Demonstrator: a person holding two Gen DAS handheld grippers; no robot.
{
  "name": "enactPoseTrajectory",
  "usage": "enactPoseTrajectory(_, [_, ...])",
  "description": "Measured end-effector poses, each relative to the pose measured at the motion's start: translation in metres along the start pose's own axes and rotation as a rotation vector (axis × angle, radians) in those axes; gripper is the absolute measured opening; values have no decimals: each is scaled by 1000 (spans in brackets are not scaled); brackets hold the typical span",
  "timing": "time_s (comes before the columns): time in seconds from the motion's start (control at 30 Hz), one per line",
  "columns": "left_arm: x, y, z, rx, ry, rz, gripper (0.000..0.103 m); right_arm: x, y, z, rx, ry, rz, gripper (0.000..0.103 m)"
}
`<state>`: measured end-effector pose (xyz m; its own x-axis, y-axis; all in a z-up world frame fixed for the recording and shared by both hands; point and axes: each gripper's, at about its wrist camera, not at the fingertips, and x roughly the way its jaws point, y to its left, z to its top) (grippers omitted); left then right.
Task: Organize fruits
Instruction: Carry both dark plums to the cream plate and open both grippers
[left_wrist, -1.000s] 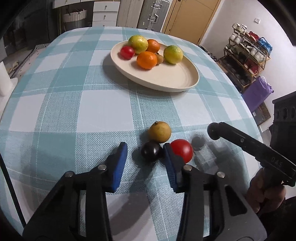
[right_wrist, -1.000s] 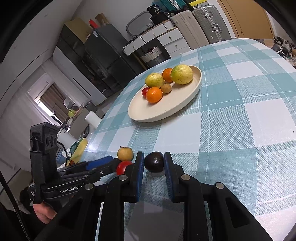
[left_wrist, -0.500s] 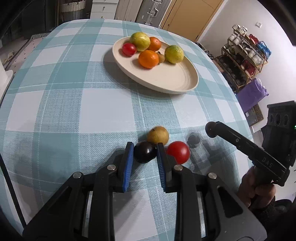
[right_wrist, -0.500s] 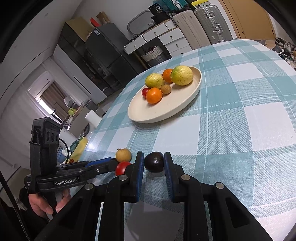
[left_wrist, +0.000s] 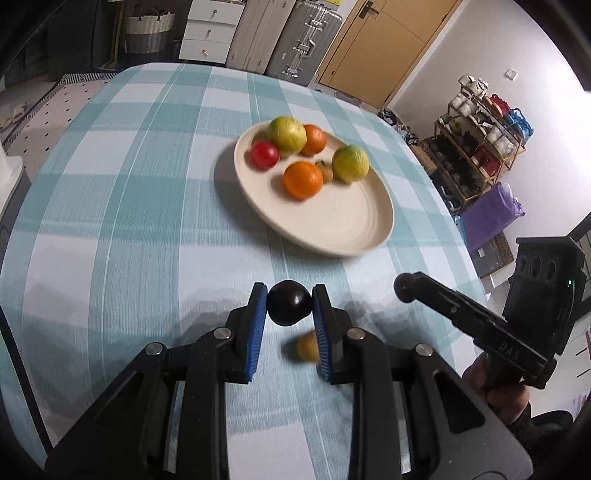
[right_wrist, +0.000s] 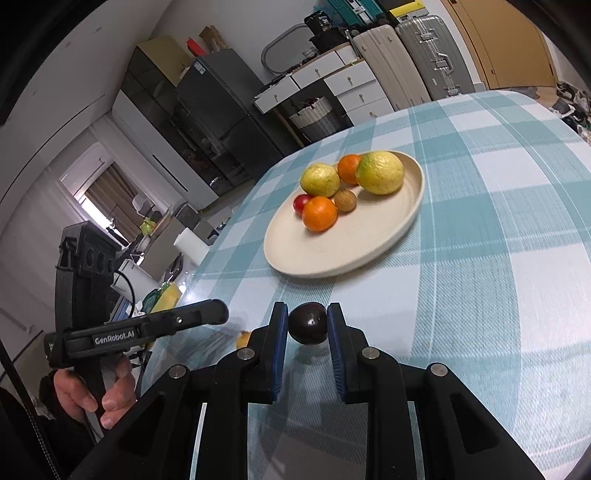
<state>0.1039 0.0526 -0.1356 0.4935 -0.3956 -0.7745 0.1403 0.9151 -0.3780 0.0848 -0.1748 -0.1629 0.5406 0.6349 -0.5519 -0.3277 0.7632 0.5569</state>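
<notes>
My left gripper (left_wrist: 289, 308) is shut on a dark purple plum (left_wrist: 289, 307) and holds it above the checked tablecloth. My right gripper (right_wrist: 307, 324) is shut on a second dark plum (right_wrist: 307, 323), also off the cloth. A small yellow-brown fruit (left_wrist: 307, 346) lies on the cloth below the left fingers; it also shows in the right wrist view (right_wrist: 242, 338). A cream plate (left_wrist: 343, 221) ahead holds several fruits: two oranges, two yellow-green citrus, a red one and a small brown one. The plate also shows in the right wrist view (right_wrist: 354, 243).
The round table has a teal and white checked cloth (left_wrist: 129, 221). The right gripper's body (left_wrist: 480, 325) is at the right of the left wrist view; the left gripper's body (right_wrist: 140, 332) is at the left of the right wrist view. Suitcases, drawers and shelves stand beyond the table.
My left gripper closed on the dark plum and lifted it toward the plate. The red fruit is out of the left view. The right gripper kept its plum and rose slightly.
</notes>
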Motion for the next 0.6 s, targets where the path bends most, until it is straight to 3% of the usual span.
enactPoseTrajectory(0.6, [38, 10, 93, -40, -60, -4, 22, 39, 5, 86, -32, -34, 10, 22])
